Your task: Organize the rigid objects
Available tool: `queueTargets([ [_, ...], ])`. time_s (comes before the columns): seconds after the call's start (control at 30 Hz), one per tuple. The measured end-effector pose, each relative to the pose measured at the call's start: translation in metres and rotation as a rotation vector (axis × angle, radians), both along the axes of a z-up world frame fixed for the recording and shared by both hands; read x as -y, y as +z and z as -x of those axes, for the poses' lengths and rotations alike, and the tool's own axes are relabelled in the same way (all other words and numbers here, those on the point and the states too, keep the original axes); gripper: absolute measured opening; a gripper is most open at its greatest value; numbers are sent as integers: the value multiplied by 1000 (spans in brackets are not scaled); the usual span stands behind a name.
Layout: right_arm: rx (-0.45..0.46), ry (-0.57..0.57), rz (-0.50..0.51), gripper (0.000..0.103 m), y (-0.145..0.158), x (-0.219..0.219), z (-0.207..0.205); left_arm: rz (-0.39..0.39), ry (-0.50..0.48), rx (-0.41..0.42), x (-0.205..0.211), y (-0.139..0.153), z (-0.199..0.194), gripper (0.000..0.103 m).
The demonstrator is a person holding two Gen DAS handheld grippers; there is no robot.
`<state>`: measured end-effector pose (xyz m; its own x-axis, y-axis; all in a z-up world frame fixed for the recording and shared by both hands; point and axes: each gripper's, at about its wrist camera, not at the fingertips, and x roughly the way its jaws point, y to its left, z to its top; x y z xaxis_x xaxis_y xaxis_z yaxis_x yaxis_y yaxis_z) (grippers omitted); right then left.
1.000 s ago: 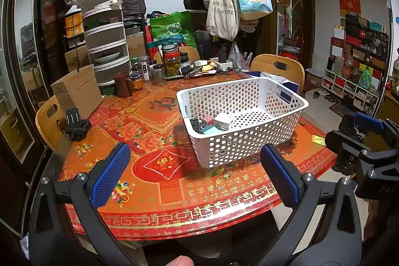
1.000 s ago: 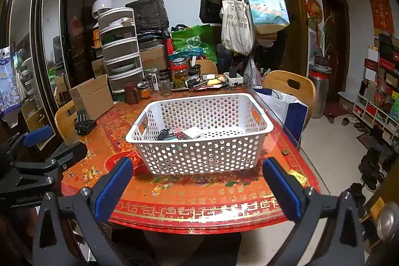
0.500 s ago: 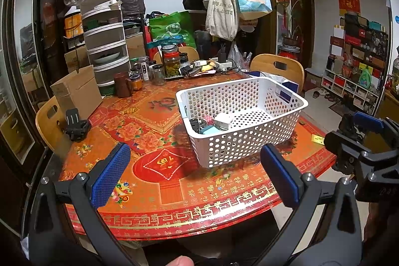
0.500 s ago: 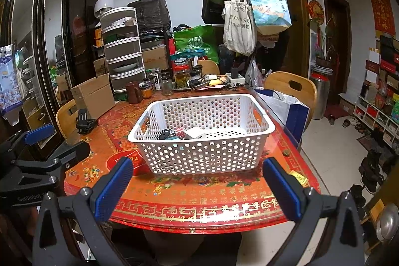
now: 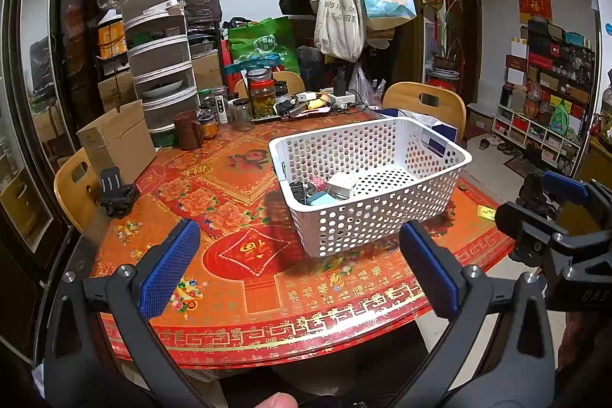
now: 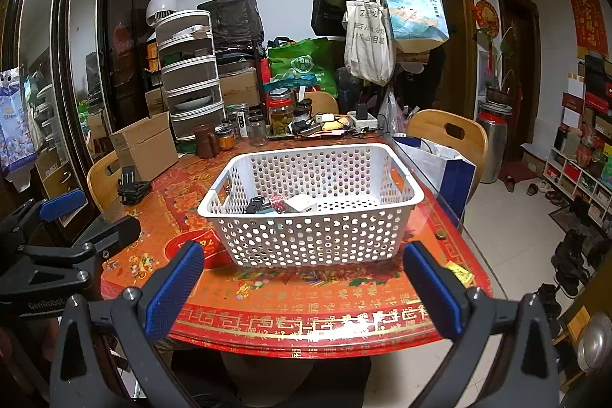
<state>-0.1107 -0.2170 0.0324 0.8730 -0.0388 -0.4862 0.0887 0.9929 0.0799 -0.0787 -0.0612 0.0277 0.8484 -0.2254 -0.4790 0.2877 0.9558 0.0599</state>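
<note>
A white perforated basket [image 5: 382, 213] [image 6: 306, 236] stands on the red patterned table [image 5: 237, 178] [image 6: 306, 297]. Several small rigid items lie in its left end, among them a white box [image 5: 341, 183] [image 6: 302, 204] and a black piece [image 5: 298, 189] [image 6: 255, 206]. My left gripper [image 5: 298, 268] is open over the near table edge, holding nothing. My right gripper [image 6: 304, 287] is open too, in front of the basket, empty. A black clamp-like object [image 5: 116, 192] [image 6: 132, 186] sits alone at the table's left side.
A cardboard box [image 5: 118, 144], a brown mug [image 5: 187, 134], jars [image 5: 262, 98] and a power strip crowd the far side. Wooden chairs [image 5: 428, 102] [image 5: 74, 186] ring the table. A coin [image 6: 440, 234] and a yellow wrapper [image 6: 461, 274] lie near the right edge.
The right wrist view has shifted slightly, so the basket sits a little more to the right. Both grippers stay open and empty.
</note>
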Motion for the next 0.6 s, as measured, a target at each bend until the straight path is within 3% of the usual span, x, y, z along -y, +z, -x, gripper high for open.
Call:
queueTargets([
  [0.6,-1,1,1,103,0,0,0,-12,-10,0,-1,-4,1,103],
])
